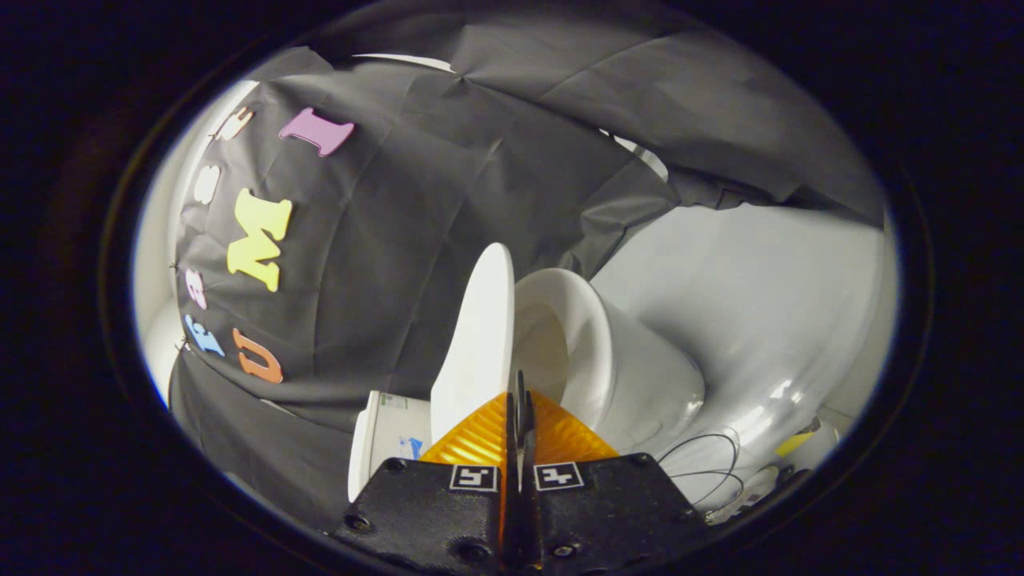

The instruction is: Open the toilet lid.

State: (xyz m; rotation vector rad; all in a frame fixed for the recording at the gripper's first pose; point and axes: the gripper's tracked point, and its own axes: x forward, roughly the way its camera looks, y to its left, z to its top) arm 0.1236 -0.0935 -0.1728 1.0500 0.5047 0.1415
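Black cloth wall behind; toilet lid (478, 336) raised, just ahead of tongs (520, 400); tongs closed, gripping nothing.

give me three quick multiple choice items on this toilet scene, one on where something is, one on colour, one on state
1. Where does the lid stand relative to the claw?
A. just ahead of it
B. far beyond the bowl
C. behind the black cloth

2. What colour is the toilet bowl?
A. black
B. white
C. blue

3. How does the lid stand?
A. flat on the bowl
B. raised off the bowl
C. broken in two

Answers: 1 A, the lid's edge rises right at the fingertips. 2 B, the bowl is white. 3 B, the open bowl shows beside the raised lid; the claw's fingers are together.
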